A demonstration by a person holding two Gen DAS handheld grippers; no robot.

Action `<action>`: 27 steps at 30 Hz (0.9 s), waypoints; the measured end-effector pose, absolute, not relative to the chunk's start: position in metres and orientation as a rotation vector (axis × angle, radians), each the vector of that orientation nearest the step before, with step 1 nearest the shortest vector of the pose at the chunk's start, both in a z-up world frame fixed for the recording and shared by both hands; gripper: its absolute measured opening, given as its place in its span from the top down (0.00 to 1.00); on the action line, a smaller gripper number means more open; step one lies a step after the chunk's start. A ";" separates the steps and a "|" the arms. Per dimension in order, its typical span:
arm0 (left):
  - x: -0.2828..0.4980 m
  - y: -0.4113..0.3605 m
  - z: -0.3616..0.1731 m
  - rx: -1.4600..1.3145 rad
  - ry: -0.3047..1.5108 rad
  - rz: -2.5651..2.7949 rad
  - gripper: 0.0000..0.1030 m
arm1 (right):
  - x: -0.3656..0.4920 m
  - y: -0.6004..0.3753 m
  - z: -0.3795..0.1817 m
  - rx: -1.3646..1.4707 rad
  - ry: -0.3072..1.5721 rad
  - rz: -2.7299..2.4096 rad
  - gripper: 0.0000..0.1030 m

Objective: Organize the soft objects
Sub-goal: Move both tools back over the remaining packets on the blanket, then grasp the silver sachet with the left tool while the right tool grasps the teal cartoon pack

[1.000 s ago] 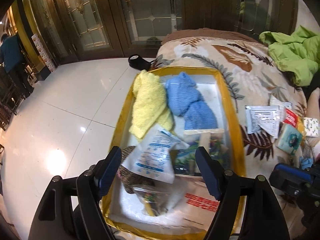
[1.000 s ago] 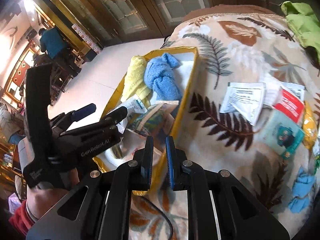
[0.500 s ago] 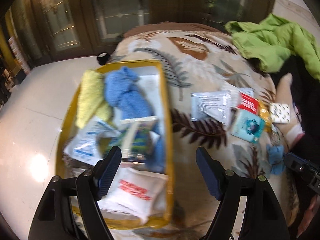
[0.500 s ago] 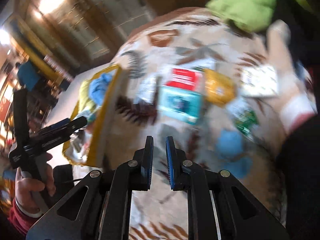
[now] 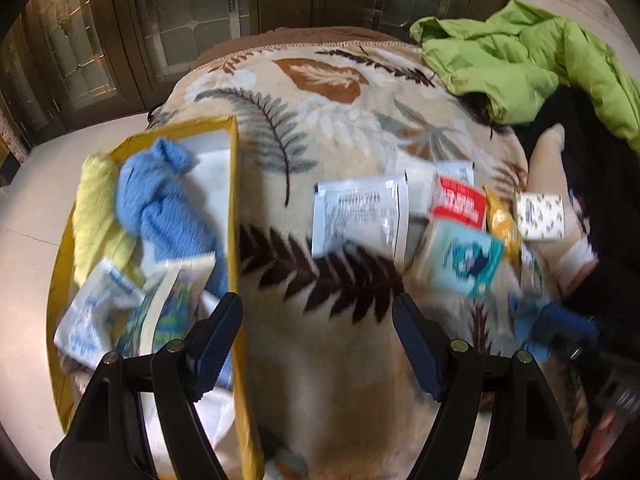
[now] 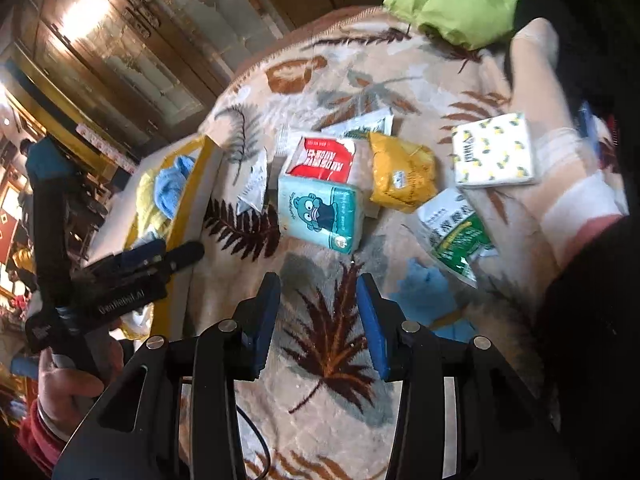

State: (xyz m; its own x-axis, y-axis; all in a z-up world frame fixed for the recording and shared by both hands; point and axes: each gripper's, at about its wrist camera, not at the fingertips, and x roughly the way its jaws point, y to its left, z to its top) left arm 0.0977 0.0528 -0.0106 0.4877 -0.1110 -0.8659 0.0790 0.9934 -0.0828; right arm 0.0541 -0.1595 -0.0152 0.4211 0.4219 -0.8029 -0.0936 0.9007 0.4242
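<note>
A leaf-patterned blanket (image 5: 328,128) covers the bed and carries everything. A green jacket (image 5: 520,56) lies crumpled at its far right corner. At the left edge sits a yellow-rimmed box (image 5: 234,184), holding a blue towel (image 5: 160,196) beside a yellow towel (image 5: 96,216), with several packets in the near half.

Loose soft goods lie on the blanket right of the box, well apart from it: a white sachet (image 5: 360,216), a red-and-white pack (image 6: 320,160) touching a teal tissue pack (image 6: 320,212) printed with a cartoon bear, a yellow pouch (image 6: 400,176), a white lemon-print tissue pack (image 6: 496,152), a green-and-white packet (image 6: 456,236) and a crumpled blue cloth (image 6: 428,292).

The left tool (image 5: 316,344) stands released, jaws wide over bare blanket just beside the box rim, nothing between them. The right tool (image 6: 318,320) is opening, its jaws empty over a brown leaf print, near the teal pack and the blue cloth.
</note>
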 end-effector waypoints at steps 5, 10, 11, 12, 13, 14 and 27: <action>0.132 0.048 -0.017 -0.080 1.098 -0.132 0.23 | 0.074 -0.147 -0.030 0.323 1.123 0.305 0.62; 0.155 0.039 -0.025 -0.092 1.123 -0.152 0.23 | 0.089 -0.142 -0.042 0.304 1.146 0.276 0.61; 0.158 0.036 -0.027 -0.082 1.127 -0.156 0.23 | 0.092 -0.143 -0.044 0.309 1.149 0.270 0.61; 0.161 0.034 -0.028 -0.073 1.133 -0.161 0.23 | 0.093 -0.144 -0.046 0.315 1.152 0.268 0.61; 0.164 0.031 -0.030 -0.068 1.141 -0.171 0.23 | 0.095 -0.145 -0.048 0.321 1.155 0.267 0.61; 0.166 0.029 -0.032 -0.065 1.149 -0.181 0.23 | 0.097 -0.148 -0.049 0.325 1.157 0.259 0.61; 0.195 0.018 -0.052 -0.051 1.205 -0.180 0.21 | 0.117 -0.146 -0.058 0.311 1.150 0.234 0.53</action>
State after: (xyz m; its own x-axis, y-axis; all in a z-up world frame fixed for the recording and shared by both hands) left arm 0.1950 0.0178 -0.0515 0.3451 -0.1659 -0.9238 0.1119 0.9845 -0.1350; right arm 0.1169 -0.1457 -0.0578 0.3921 0.3389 -0.8552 -0.0229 0.9330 0.3592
